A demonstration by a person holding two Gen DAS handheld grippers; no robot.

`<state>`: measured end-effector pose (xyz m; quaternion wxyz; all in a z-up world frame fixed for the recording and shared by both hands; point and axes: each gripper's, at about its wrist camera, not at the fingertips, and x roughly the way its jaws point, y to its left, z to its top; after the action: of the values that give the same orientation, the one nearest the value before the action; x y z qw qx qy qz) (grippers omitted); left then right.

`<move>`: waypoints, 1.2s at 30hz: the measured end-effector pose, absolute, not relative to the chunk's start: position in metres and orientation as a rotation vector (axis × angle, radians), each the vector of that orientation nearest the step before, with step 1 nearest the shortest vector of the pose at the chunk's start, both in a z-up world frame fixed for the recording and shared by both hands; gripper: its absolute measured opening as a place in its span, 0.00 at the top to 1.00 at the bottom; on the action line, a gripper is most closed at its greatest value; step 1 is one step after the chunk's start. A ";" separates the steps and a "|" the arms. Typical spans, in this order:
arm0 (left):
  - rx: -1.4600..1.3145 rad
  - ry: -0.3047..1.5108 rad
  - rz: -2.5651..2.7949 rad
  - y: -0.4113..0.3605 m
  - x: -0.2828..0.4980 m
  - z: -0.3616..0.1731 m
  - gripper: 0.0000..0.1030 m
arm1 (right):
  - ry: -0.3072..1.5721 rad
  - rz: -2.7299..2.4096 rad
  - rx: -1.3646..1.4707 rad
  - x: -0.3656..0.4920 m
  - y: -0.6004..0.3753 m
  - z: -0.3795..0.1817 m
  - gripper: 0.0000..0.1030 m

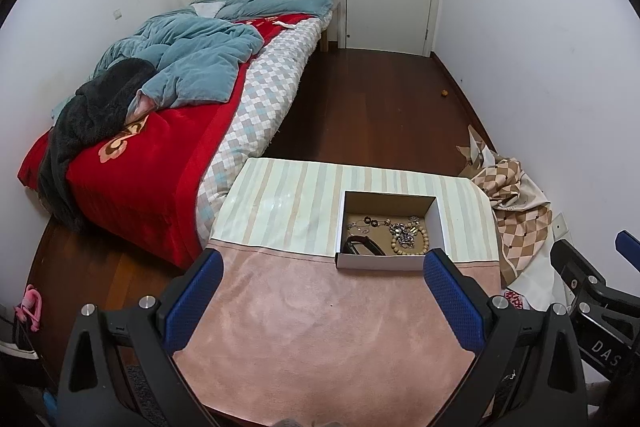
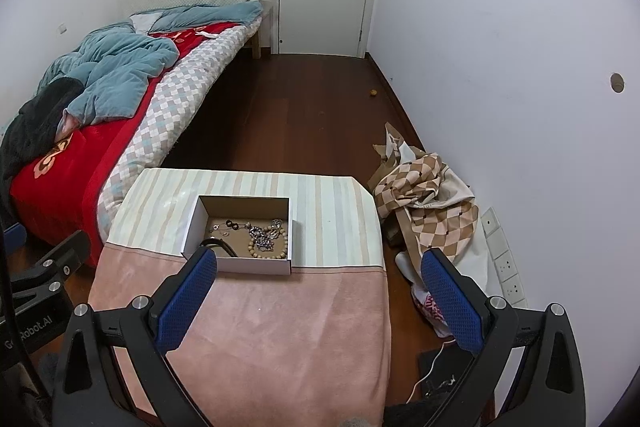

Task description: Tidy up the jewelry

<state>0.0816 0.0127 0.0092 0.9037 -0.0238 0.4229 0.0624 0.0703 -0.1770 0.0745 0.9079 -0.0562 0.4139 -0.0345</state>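
jewelry [image 2: 260,235] sits tangled inside the box [image 2: 236,263]; both empty grippers, left gripper [image 1: 322,297] and right gripper [image 2: 318,295], gape wide, so a grab may lift several pieces.

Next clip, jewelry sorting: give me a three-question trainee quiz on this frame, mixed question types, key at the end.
1. True or false: the left gripper holds a necklace.
2. Multiple choice: the bead bracelet lies
A) on the pink cloth
B) inside the box
C) on the bed
3. Fill in: the box's far half sits on the ______ cloth.

Key
1. False; its fingers are apart with nothing between them, like the right gripper.
2. B; the bracelet is in the box's near right corner, beside a tangle of chains and a black band.
3. Striped.
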 end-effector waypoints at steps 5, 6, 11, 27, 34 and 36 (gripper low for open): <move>-0.048 0.875 0.127 0.014 0.081 0.010 0.01 | 0.854 -0.069 -0.118 0.070 -0.175 0.074 0.00; -0.047 0.875 0.127 0.014 0.081 0.010 0.01 | 0.855 -0.069 -0.116 0.069 -0.175 0.074 0.00; -0.050 0.876 0.127 0.013 0.081 0.009 0.01 | 0.856 -0.069 -0.116 0.069 -0.175 0.074 0.00; -0.050 0.875 0.125 0.013 0.080 0.006 0.01 | 0.856 -0.066 -0.115 0.068 -0.175 0.074 0.00; -0.049 0.875 0.125 0.013 0.080 0.006 0.01 | 0.857 -0.065 -0.115 0.068 -0.176 0.074 0.00; -0.050 0.875 0.125 0.013 0.079 0.006 0.01 | 0.856 -0.067 -0.116 0.068 -0.175 0.073 0.00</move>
<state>0.0794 0.0131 0.0060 0.9037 -0.0240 0.4232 0.0603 0.0680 -0.1750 0.0735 0.9076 -0.0562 0.4147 -0.0324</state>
